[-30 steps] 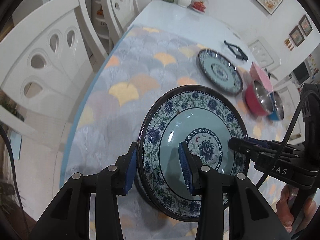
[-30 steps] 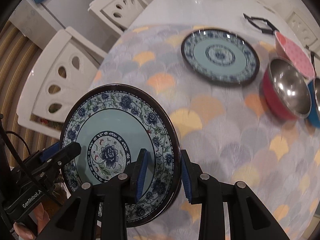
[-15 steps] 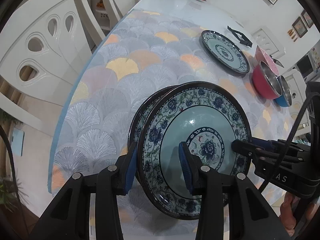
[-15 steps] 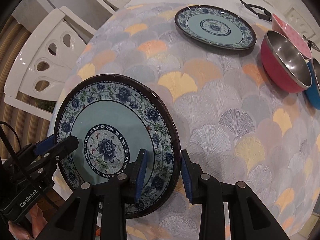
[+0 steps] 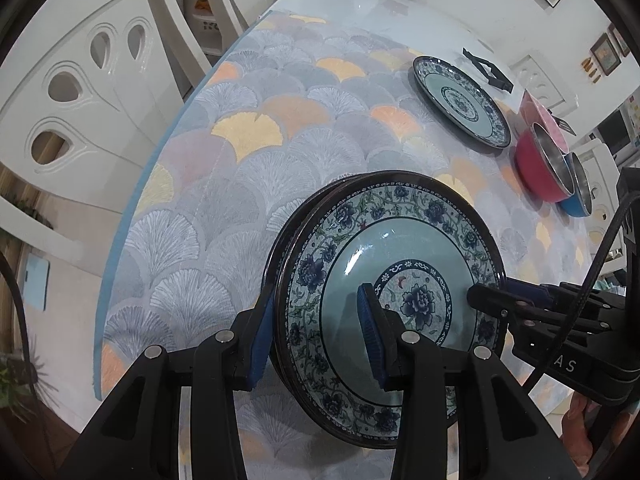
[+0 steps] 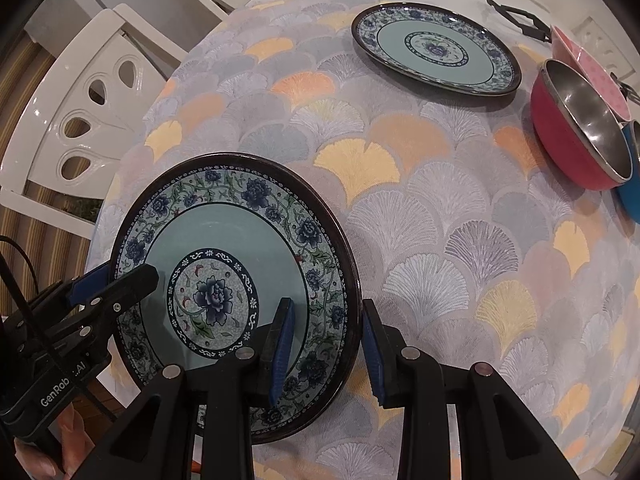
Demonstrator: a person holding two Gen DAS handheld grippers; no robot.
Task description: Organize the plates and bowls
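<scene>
We are in the carrying step: both grippers share one load, a pair of blue floral plates [image 5: 384, 280] nested one behind the other, as the left wrist view shows a second dark rim just behind the front plate. The left gripper [image 5: 318, 334] has its fingers [image 5: 370, 330] clamped across the rim on our left side, one blue pad on the painted face and the other behind the stack. The right gripper [image 6: 326, 344] grips the opposite edge the same way, its fingers [image 6: 282, 344] closed on the rim with one pad on the face and one behind. The stack appears lifted and tilted above the near end of the bench [image 6: 440, 220], though we cannot tell for certain whether its lower edge touches the fan-patterned cloth. Well apart, toward the far end, a third matching plate [image 6: 436, 50] lies flat, and just beside it sit the red bowl [image 6: 580, 124], the pink bowl [image 6: 588, 60] behind it and the blue bowl [image 6: 632, 176] at the frame edge. We judge that the next move is to carry the stack across to the lone plate, which calls for both hands travelling together at the same pace, levelling the plates, lowering them squarely onto it, and loosening the fingers only once the weight rests. The bowls look ungathered yet.
</scene>
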